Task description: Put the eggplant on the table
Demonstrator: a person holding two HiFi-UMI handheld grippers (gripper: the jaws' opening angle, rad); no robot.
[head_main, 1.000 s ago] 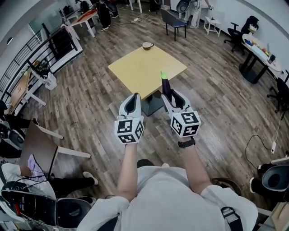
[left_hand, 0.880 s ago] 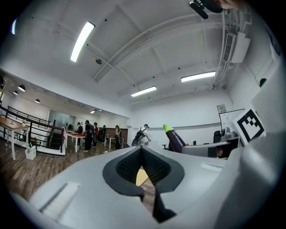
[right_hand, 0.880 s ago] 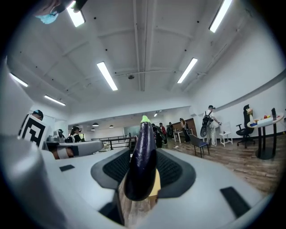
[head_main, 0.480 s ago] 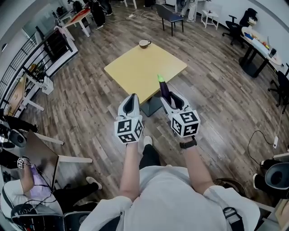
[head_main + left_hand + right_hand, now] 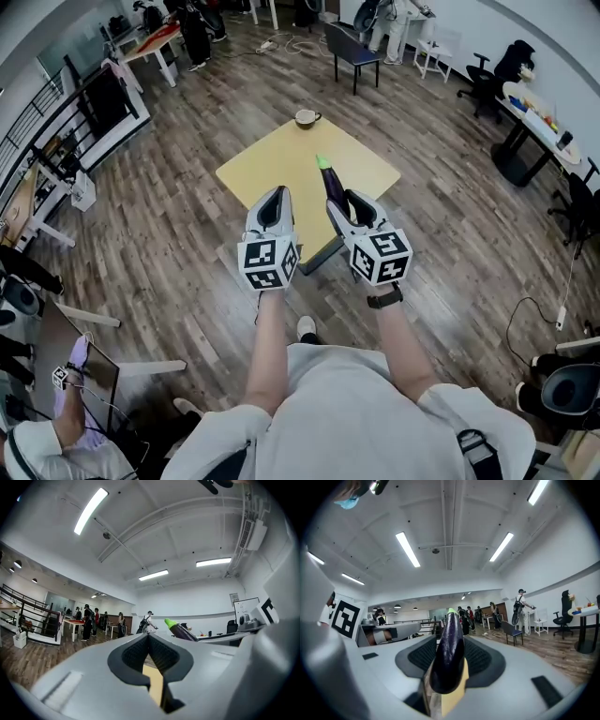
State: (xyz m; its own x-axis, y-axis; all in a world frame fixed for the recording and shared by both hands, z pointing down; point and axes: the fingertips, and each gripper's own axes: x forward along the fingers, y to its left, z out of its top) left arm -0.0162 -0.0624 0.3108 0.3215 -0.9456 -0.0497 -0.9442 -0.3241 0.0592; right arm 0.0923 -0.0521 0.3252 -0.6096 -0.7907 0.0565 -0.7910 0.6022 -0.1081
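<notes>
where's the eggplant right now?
The eggplant is clamped in the right gripper, just right of centre in the head view. It points green tip forward, seen against the near half of the yellow table.

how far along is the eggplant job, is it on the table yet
Done: the eggplant is gripped in the right gripper's jaws, green tip up. In hand: it is held in the air at the yellow table's near side, not resting on it. Left: lower it onto the tabletop and open the jaws. The left gripper is shut and empty.
</notes>
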